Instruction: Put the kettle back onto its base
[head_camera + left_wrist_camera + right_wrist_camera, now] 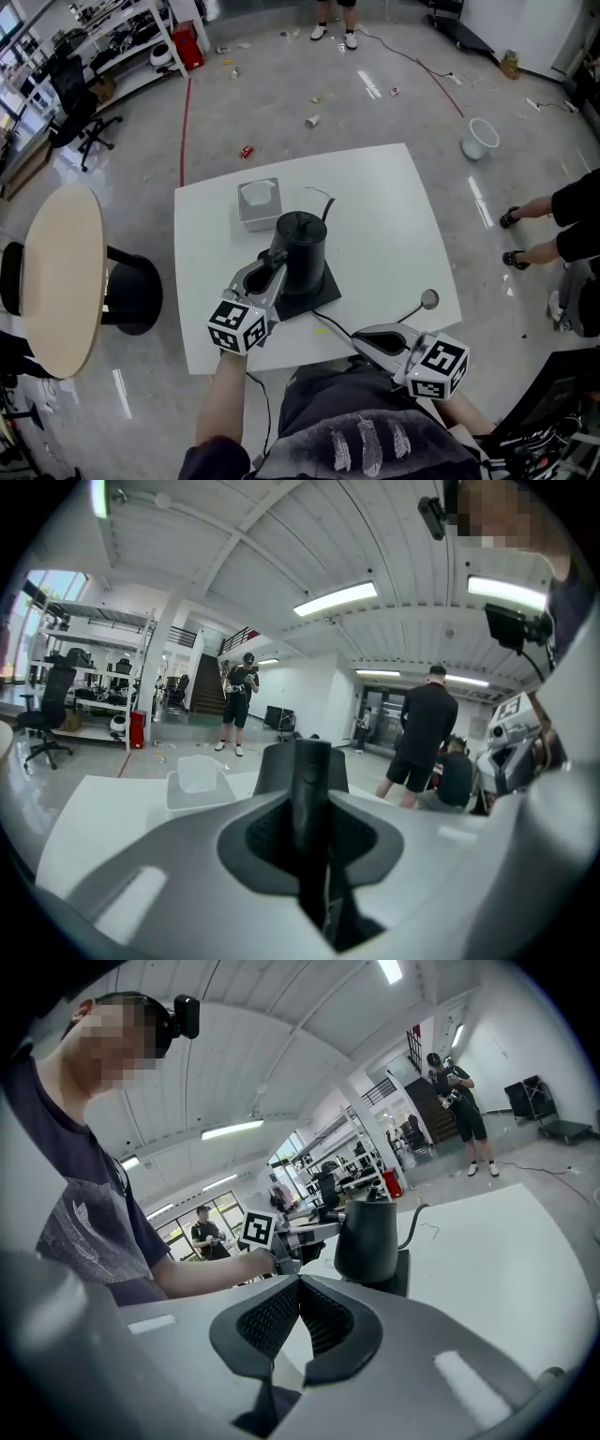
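Head view overhead, others low, kettle point(302, 251) shared

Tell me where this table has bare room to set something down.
Bare: far right of the table, past the kettle; left strip in front of the white box. Crowded: near edge, around the base, cord and spoon.

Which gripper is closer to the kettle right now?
Left. The left gripper is at the kettle, jaws closed on its handle. The right gripper sits apart from it, at the table's near edge, jaws together and empty.
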`<action>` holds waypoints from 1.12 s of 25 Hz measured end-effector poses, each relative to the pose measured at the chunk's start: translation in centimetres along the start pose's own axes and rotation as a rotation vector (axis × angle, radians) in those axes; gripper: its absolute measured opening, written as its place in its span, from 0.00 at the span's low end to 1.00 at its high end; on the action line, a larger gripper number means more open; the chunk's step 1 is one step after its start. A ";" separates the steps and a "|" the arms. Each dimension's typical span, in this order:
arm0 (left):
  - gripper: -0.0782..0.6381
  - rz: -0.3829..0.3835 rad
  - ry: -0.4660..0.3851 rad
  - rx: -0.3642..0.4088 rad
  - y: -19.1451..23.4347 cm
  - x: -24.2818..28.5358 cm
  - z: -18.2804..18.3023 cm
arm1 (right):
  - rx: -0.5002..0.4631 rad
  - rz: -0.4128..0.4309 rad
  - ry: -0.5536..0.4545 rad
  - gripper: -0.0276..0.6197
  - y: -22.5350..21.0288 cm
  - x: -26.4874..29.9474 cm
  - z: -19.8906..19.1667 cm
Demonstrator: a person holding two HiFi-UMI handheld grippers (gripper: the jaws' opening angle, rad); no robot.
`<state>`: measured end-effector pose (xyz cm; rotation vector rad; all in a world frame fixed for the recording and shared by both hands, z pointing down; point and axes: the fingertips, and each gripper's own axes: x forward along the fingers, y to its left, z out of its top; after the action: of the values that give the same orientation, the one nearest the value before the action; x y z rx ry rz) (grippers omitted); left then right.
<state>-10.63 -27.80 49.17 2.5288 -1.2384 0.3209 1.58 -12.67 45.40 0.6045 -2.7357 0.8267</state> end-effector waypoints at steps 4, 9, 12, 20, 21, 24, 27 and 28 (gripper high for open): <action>0.19 0.005 -0.004 -0.004 -0.1 -0.2 -0.9 | -0.004 0.008 0.009 0.05 0.0 0.3 -0.2; 0.19 0.014 -0.027 -0.022 -0.3 -0.6 -1.2 | -0.015 0.025 0.028 0.05 0.4 0.7 -0.1; 0.19 0.007 -0.050 -0.003 -0.9 -0.7 -1.5 | -0.015 0.033 0.033 0.05 0.6 0.9 -0.2; 0.20 0.013 -0.066 0.012 -1.6 -2.6 -3.7 | -0.030 0.042 0.058 0.05 1.1 1.5 -0.6; 0.21 0.008 -0.046 0.025 -1.8 -2.9 -4.2 | -0.029 0.043 0.057 0.05 1.2 1.5 -0.5; 0.21 0.004 0.005 0.042 -2.0 -3.7 -5.4 | -0.025 0.050 0.052 0.05 1.5 2.0 -0.3; 0.21 0.001 0.025 0.042 -2.0 -4.1 -6.0 | -0.027 0.057 0.056 0.05 2.0 2.4 -0.3; 0.21 -0.002 0.034 0.055 -2.2 -4.2 -6.1 | -0.029 0.059 0.056 0.05 2.1 2.5 -0.3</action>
<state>-11.78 -21.24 53.13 2.5596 -1.2301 0.4014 -1.50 -11.72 45.48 0.4898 -2.7209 0.8037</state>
